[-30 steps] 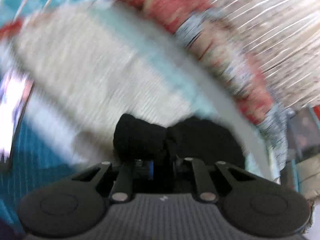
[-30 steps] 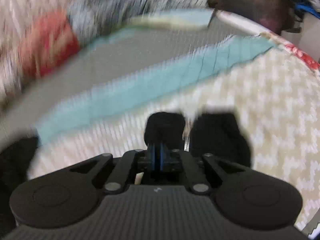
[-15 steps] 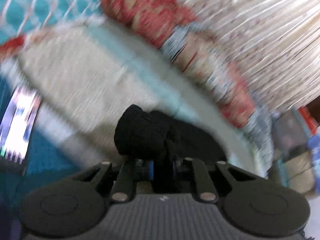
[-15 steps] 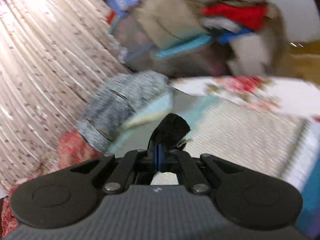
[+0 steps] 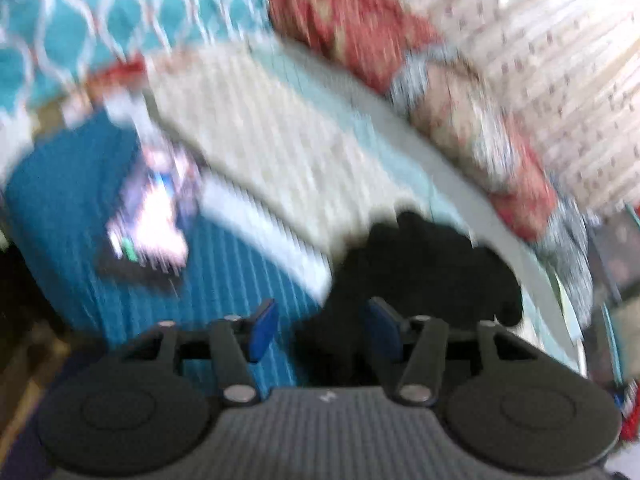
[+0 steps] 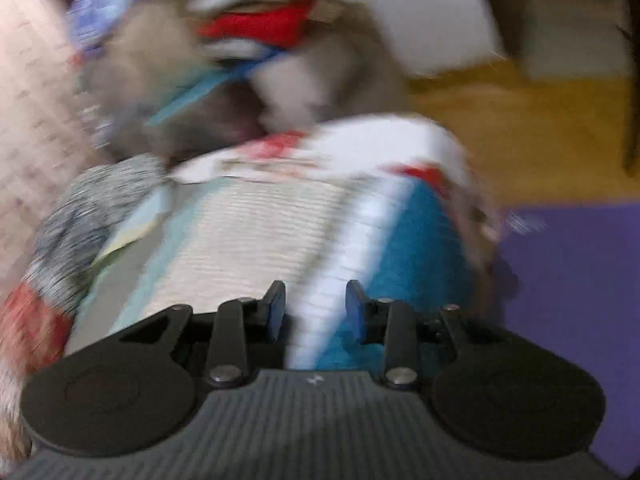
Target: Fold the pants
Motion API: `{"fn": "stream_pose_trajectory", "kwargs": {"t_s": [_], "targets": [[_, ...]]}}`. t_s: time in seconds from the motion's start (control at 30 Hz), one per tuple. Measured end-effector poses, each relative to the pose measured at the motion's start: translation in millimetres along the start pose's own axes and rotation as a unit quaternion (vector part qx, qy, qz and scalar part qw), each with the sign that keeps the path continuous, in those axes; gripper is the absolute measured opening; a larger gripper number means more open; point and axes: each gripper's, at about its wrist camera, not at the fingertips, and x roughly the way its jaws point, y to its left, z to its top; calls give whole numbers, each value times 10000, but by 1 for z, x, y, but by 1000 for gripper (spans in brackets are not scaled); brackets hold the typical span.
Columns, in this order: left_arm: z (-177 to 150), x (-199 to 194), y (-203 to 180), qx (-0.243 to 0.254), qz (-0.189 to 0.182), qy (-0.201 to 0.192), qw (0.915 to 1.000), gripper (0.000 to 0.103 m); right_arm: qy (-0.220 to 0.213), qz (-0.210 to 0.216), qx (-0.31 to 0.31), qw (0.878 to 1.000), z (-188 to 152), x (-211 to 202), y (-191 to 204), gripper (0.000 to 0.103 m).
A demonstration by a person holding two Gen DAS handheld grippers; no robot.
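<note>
Both tongs are standing open and gripping nothing: the left tongs (image 5: pixel 324 330) are hovering just beside the bunched black pants (image 5: pixel 428 268), the right tongs (image 6: pixel 316 314) above the bed (image 6: pixel 256 236).

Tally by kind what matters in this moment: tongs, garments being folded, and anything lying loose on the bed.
Tongs, both open and empty: 2, the left tongs and the right tongs
Black pants, released on the bedspread: 1
Lit phone-like device, blurred: 1
Total: 4
</note>
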Motion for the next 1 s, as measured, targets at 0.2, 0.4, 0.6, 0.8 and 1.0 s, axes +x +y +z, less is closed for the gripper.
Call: {"fn": "stream_pose_trajectory", "kwargs": {"t_s": [0.2, 0.4, 0.6, 0.8, 1.0], "targets": [[46, 51, -44, 420, 13, -300, 9987, 88, 1497, 1976, -520, 9674, -66, 52, 119, 37], [55, 151, -93, 720, -161, 235, 9970, 92, 3211, 2679, -615, 9063, -187, 126, 218, 37], [31, 215, -120, 876, -42, 672, 9939, 71, 3596, 2449, -868, 8962, -256, 183, 287, 48], [20, 209, -115, 493, -156, 596, 9969, 25, 3033, 2347, -1689, 9080, -260, 201, 326, 14], [20, 187, -123, 419, -469, 431, 9971, 22, 1227, 2843, -2163, 9259, -164, 159, 356, 10]]}}
